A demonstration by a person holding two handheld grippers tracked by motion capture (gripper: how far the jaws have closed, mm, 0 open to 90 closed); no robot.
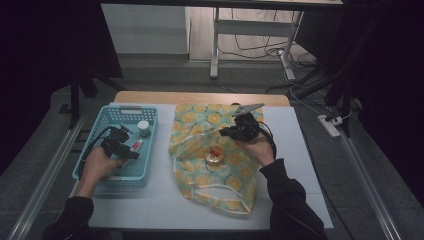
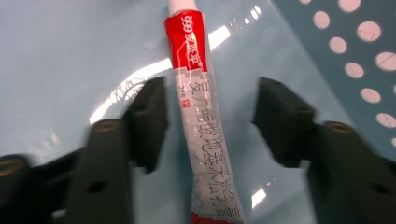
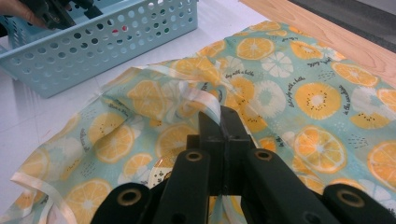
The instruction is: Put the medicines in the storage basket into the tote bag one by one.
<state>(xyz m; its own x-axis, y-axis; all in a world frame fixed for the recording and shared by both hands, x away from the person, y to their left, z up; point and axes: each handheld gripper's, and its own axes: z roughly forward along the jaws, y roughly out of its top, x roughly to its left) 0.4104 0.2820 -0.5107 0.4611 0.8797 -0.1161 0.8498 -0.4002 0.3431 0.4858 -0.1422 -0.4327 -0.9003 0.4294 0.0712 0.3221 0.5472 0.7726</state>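
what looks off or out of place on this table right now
Nothing is spilled or broken. The fruit-print bag lies crumpled rather than flat, its rim lifted where the right gripper pinches it. The tube lies on the blue basket floor between the left gripper jaws, its lower end creased.

readable markings

tube (image 2: 201, 121): "999" in white on its red band near the cap, then a column of dark chinese characters down its silver body.
fruit-print cloth (image 3: 299, 84): small cursive script, too small to read.
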